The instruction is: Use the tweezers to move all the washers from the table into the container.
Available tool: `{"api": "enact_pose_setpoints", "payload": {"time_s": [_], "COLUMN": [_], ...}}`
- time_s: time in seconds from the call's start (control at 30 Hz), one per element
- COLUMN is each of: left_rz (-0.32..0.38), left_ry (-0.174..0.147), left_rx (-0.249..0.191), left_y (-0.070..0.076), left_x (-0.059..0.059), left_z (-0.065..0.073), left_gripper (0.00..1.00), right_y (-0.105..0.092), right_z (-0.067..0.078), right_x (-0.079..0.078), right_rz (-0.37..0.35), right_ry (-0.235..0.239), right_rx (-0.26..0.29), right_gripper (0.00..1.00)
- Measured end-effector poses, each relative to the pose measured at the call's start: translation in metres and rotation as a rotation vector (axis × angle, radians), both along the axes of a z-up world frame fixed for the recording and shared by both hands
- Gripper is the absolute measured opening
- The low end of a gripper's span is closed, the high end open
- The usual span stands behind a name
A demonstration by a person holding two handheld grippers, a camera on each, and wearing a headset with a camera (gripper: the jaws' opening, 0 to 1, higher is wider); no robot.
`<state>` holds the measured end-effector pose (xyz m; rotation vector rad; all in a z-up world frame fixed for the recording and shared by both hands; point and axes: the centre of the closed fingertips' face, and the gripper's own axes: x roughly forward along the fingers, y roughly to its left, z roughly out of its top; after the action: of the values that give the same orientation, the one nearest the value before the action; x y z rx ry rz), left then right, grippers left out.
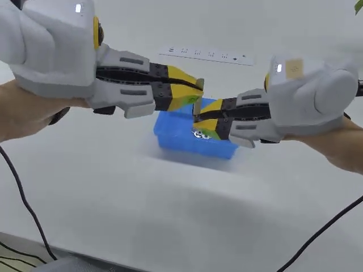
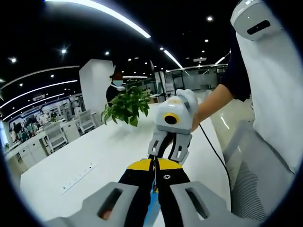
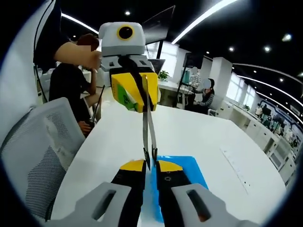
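Note:
The metal tweezers point(image 3: 148, 132) span between my two grippers, above a blue container point(image 1: 187, 148). My left gripper point(image 1: 198, 90) comes in from the upper left and is shut on one end of the tweezers. My right gripper point(image 1: 195, 120) comes in from the right, and the tweezers' other end sits between its closed yellow jaws. In the left gripper view the tweezers point(image 2: 155, 172) show edge-on as a thin line between my jaws, with the right gripper point(image 2: 170, 142) just ahead. A few small washers point(image 1: 198, 134) lie inside the container. The container point(image 3: 184, 170) lies just beyond my right jaws.
A white power strip point(image 1: 207, 55) lies on the white table point(image 1: 142, 198) behind the container. Black cables point(image 1: 25, 209) trail off the front edge at left and right. A potted plant point(image 2: 125, 106) stands further along the table, and people sit at nearby desks point(image 3: 75, 90).

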<state>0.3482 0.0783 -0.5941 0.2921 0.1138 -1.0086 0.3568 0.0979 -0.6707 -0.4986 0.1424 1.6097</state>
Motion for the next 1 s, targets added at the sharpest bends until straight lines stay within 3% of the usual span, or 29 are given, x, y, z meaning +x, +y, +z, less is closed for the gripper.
{"api": "enact_pose_setpoints", "payload": {"time_s": [0.07,0.2,0.53,1.0], "left_rz": [0.0,-0.021,-0.056,-0.073], "left_ry": [0.004,0.006,0.026,0.083], "left_rx": [0.0,0.012,-0.017,0.048], "left_y": [-0.003,-0.016,-0.009,-0.01], "left_x": [-0.003,-0.012,-0.028,-0.035], "left_z": [-0.002,-0.003,-0.006,-0.046], "left_gripper": [0.05,0.05,0.05,0.05], "right_y": [0.0,0.0,-0.009,-0.034], "right_z": [0.001,-0.002,-0.006,-0.038], "right_x": [-0.004,-0.012,-0.025,-0.027], "right_rz": [-0.002,0.01,0.055,0.039], "right_ry": [0.024,0.004,0.006,0.015], "right_rx": [0.01,0.003,-0.025,-0.135], "right_gripper": [0.12,0.11,0.08,0.07]}}
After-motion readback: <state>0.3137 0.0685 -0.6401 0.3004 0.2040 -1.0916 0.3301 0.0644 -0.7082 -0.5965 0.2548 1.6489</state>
